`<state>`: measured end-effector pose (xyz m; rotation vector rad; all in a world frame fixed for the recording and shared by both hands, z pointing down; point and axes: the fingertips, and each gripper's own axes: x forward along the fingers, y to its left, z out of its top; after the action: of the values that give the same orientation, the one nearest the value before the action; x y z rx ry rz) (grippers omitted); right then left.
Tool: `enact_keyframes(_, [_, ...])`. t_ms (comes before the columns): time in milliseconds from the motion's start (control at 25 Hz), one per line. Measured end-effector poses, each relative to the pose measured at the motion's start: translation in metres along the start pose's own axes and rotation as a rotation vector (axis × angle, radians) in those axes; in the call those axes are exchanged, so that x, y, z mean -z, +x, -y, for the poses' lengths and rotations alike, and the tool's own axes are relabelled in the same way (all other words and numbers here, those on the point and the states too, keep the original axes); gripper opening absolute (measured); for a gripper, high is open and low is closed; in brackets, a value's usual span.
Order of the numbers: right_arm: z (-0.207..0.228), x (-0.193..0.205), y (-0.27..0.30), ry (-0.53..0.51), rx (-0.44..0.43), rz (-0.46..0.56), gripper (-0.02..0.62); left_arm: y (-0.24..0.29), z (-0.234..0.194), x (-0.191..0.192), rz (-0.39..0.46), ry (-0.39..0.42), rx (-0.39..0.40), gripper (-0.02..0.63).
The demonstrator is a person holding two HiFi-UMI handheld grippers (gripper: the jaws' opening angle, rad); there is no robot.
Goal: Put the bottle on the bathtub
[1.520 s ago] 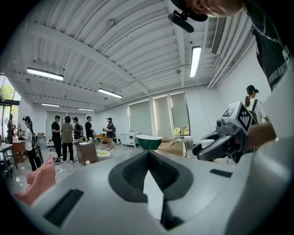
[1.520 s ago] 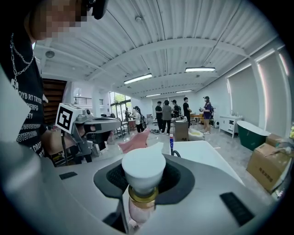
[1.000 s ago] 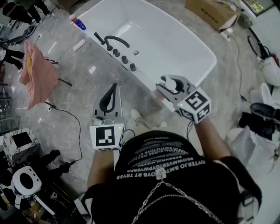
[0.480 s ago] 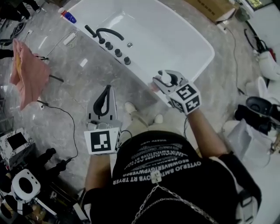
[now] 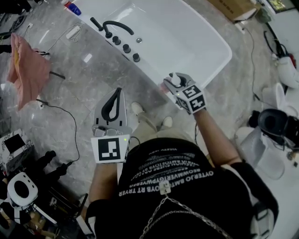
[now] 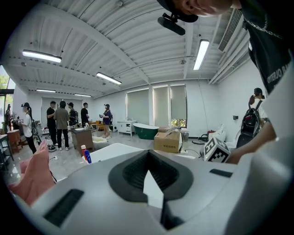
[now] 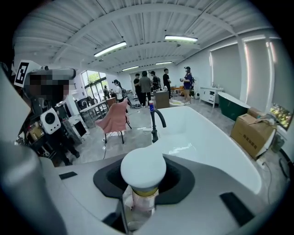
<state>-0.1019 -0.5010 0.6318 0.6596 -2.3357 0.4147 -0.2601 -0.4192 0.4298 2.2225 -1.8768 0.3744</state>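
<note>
A small clear bottle with a round white cap [image 7: 143, 170] and a gold neck ring stands upright between the jaws of my right gripper [image 5: 175, 79], which is shut on it. In the head view the bottle's cap [image 5: 175, 80] hangs just outside the near rim of the white bathtub [image 5: 187, 42], above the grey floor. My left gripper [image 5: 118, 92] is held lower left, away from the tub, over the floor. Its jaws are shut, tips touching, with nothing in them. From the right gripper view the bathtub [image 7: 216, 142] stretches ahead.
A black faucet [image 5: 112, 25] and several black knobs [image 5: 126, 47] sit on the tub's left rim. A blue bottle [image 5: 74, 9] stands at the tub's far corner. A pink cloth [image 5: 28, 70] hangs on a chair at the left. A cardboard box [image 5: 236, 9] and people stand beyond.
The right gripper with the bottle has moved a little away from the camera, staying by the tub's near rim. The head view has shifted. The left gripper stays shut.
</note>
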Motion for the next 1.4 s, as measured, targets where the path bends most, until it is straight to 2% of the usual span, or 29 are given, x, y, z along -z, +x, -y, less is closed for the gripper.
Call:
enact_keyframes(520, [0.024, 0.058, 0.062, 0.019, 0.038, -0.119, 0.123, 0.007, -0.005, 0.018, -0.031, -0.008, 0.004, 0.002])
enact_keyframes(800, [0.017, 0.066, 0.073, 0.034, 0.036, -0.164, 0.121, 0.003, -0.010, 0.019, -0.041, -0.001, 0.003, 0.002])
enact_keyframes(1240, [0.037, 0.082, 0.095, 0.054, 0.110, -0.192, 0.123, 0.009, -0.021, 0.023, -0.055, -0.003, 0.013, 0.002])
enact_keyframes(1400, [0.038, 0.096, 0.097, 0.071, 0.107, -0.215, 0.126, 0.009, -0.020, 0.021, -0.051, 0.004, 0.013, 0.002])
